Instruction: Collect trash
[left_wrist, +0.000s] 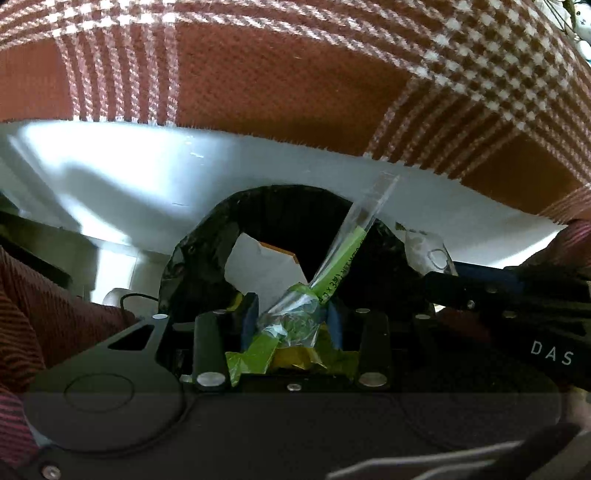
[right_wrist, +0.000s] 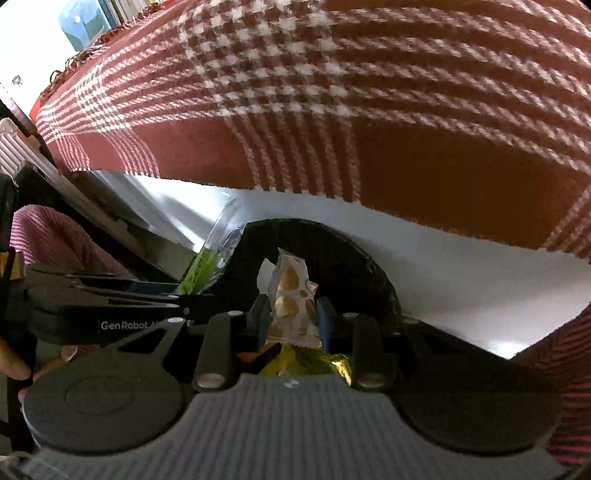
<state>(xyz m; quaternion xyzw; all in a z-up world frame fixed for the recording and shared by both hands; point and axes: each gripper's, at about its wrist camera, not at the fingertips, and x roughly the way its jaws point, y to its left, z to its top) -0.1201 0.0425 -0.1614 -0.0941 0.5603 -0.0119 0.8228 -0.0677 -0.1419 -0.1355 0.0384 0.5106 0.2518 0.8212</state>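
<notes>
In the left wrist view my left gripper is shut on a crumpled clear wrapper with a green label, held over the mouth of a black-lined bin. White paper with an orange edge lies inside the bin. The right gripper comes in from the right with a clear wrapper at its tip. In the right wrist view my right gripper is shut on a clear wrapper with gold spots, above the same bin. The left gripper and its green wrapper show at the left.
A red-and-white plaid cloth hangs over a white panel just behind the bin. Red striped sleeves flank both views. Grey shelving or boxes stand at the left of the right wrist view.
</notes>
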